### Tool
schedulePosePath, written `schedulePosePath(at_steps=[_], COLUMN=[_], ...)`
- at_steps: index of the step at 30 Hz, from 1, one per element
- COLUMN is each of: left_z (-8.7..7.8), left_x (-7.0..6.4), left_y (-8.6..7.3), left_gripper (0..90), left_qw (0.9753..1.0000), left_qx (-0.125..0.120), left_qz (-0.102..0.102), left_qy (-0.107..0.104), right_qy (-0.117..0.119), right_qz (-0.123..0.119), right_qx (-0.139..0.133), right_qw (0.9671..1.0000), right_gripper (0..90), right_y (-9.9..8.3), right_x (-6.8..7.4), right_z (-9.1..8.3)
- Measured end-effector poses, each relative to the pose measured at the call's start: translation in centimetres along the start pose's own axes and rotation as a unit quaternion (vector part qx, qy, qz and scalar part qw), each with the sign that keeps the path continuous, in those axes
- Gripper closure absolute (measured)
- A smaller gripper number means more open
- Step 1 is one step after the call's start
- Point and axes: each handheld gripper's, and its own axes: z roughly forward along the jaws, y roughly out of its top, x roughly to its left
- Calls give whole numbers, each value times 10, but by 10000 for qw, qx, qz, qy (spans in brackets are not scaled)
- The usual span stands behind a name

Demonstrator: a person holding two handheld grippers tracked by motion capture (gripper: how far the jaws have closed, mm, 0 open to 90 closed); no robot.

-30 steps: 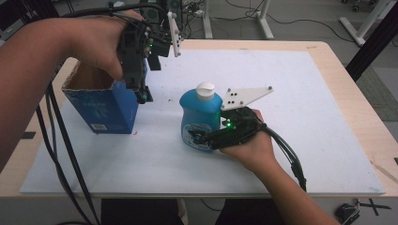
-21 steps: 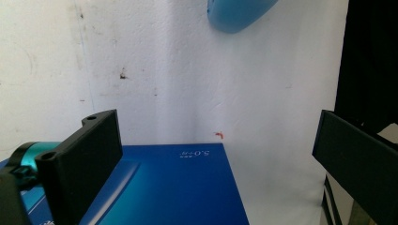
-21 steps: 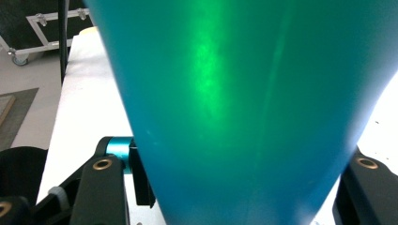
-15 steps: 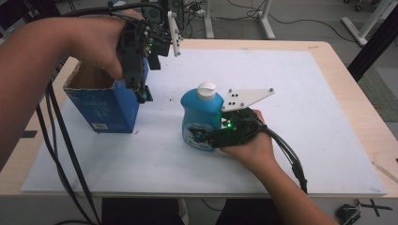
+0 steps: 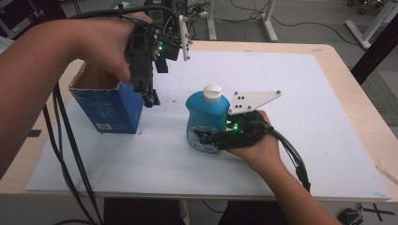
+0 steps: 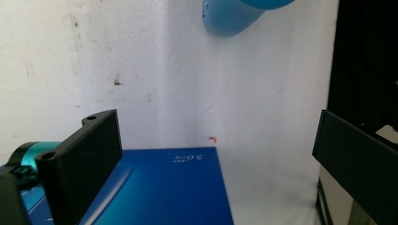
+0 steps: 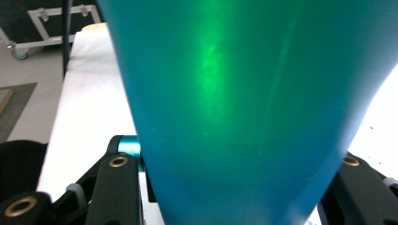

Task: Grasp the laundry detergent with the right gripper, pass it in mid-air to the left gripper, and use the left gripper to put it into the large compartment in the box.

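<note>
Blue plastic bottle with white cap, upright on white table mat, clasped low between right gripper jaws; left gripper, jaws spread, beside open blue cardboard box.

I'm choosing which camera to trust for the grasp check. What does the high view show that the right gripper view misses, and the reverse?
High view alone: the open blue box, the left gripper hanging by its right edge, the bottle's white cap, and the whole white mat. Right gripper view alone: a close look at the bottle's wall between the two jaws, with a green glow on it. Both: the blue bottle, standing upright with the right gripper around its lower body.
</note>
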Motion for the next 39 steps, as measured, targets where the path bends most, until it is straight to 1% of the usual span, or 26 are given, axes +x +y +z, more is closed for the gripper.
schedulePosePath(at_steps=[2, 5, 7, 9, 10, 13, 15, 17, 18, 19, 20, 21, 22, 23, 26, 27, 28, 29, 32, 37, 39], left_z=[-2, -6, -9, -11, -13, -16, -19, -21, -21, -24, -24, -25, -25, -26, -26, -27, -27, -28, -31, -32, -33], left_x=[-3, -8, -11, -14, -16, -21, -24, -28, -28, -32, -32, -33, -34, -37, -38, -39, -39, -39, -39, -41, -41], left_y=[3, 9, 13, 18, 20, 27, 32, 36, 36, 42, 42, 43, 46, 49, 53, 55, 55, 57, 60, 66, 67], left_gripper=[17, 17, 17, 17, 17, 17, 17, 17, 17, 17, 17, 17, 17, 17, 17, 17, 17, 17, 17, 17, 17], left_qw=[10000, 9999, 9999, 9999, 9999, 9998, 9998, 9997, 9997, 9997, 9997, 9997, 9998, 9998, 9998, 9998, 9998, 9997, 9997, 9997, 9998], left_qx=[-19, -51, -52, -73, -54, -41, -9, 0, 0, -15, -15, -6, -10, -2, 4, -34, -34, -84, -146, -130, -130], left_qz=[29, 24, 45, -9, 19, -11, 14, -14, -14, -45, -45, -39, -48, -44, -76, -86, -86, -132, -118, -82, -90], left_qy=[-22, -86, -77, -147, -161, -213, -202, -235, -235, -241, -241, -241, -217, -191, -192, -158, -158, -176, -179, -182, -139], right_qy=[67, 162, 224, 328, 359, 506, 582, 693, 693, 778, 778, 852, 871, 957, 1073, 1106, 1106, 1159, 1225, 1287, 1292], right_qz=[-20, -124, -208, -258, -273, -372, -426, -435, -435, -467, -467, -461, -472, -461, -473, -463, -463, -453, -458, -447, -453], right_qx=[1, 45, 102, 136, 176, 241, 279, 308, 308, 317, 317, 324, 325, 315, 307, 304, 304, 269, 259, 272, 263], right_qw=[10000, 9998, 9995, 9990, 9988, 9977, 9970, 9962, 9962, 9954, 9954, 9948, 9946, 9938, 9926, 9923, 9923, 9919, 9911, 9903, 9902], right_gripper=[460, 461, 461, 461, 462, 462, 462, 463, 463, 463, 463, 463, 463, 463, 463, 463, 463, 463, 463, 463, 463], right_y=[3, 11, 17, 22, 25, 31, 35, 38, 38, 41, 41, 44, 45, 49, 54, 56, 56, 59, 63, 70, 72], right_x=[0, -1, -2, -3, -3, -4, -4, -4, -4, -4, -4, -4, -5, -4, -4, -4, -4, -4, -5, -5, -6], right_z=[-3, -8, -11, -13, -14, -16, -17, -17, -17, -18, -18, -18, -18, -18, -18, -18, -18, -18, -16, -12, -10])
